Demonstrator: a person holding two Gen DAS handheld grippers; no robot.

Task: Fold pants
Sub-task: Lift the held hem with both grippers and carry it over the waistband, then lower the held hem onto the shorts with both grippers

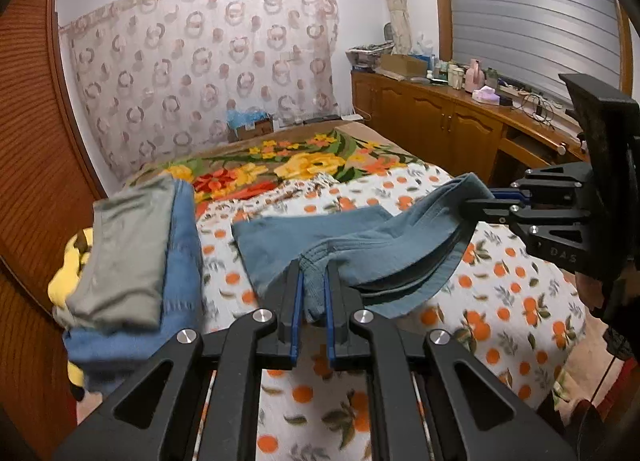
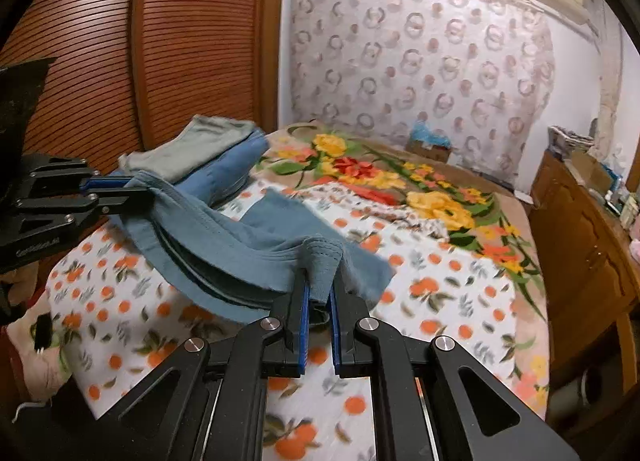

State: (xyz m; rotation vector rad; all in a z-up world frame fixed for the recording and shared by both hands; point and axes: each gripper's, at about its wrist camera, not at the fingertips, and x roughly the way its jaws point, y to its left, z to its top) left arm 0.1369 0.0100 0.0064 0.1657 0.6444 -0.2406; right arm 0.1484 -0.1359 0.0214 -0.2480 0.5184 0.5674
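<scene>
The bed (image 1: 500, 261) filled most of the room, its near half under a white sheet printed with oranges (image 2: 460, 301) and its far half under a floral blanket (image 1: 304, 165). To one side a louvred wooden wardrobe (image 2: 180, 41) stood close against the mattress edge, and on that side of the bed a stack of folded clothes (image 1: 132, 261) (grey on top, blue beneath) took up the corner. On the other side a low wooden cabinet (image 1: 432, 117) ran along the wall, with only a narrow strip of floor between it and the bed. The middle of the sheet beyond the garment lay open.

The blue-grey pants (image 1: 340, 237) hung between the two tools, one end draped down onto the sheet, the rest lifted clear of it. The left gripper (image 1: 314, 301) pointed forward over the bed, its jaws clenched on a bunched corner of the fabric. The right gripper (image 2: 320, 301) was held level with it and well apart, its jaws likewise clamped on a fold of the pants; in the left view it came in sideways from the edge, nipping the cloth at its tip.

The hands holding the tools were out of sight. The items on top of the cabinet were too small to name, and the sagging underside of the pants was in shadow.
</scene>
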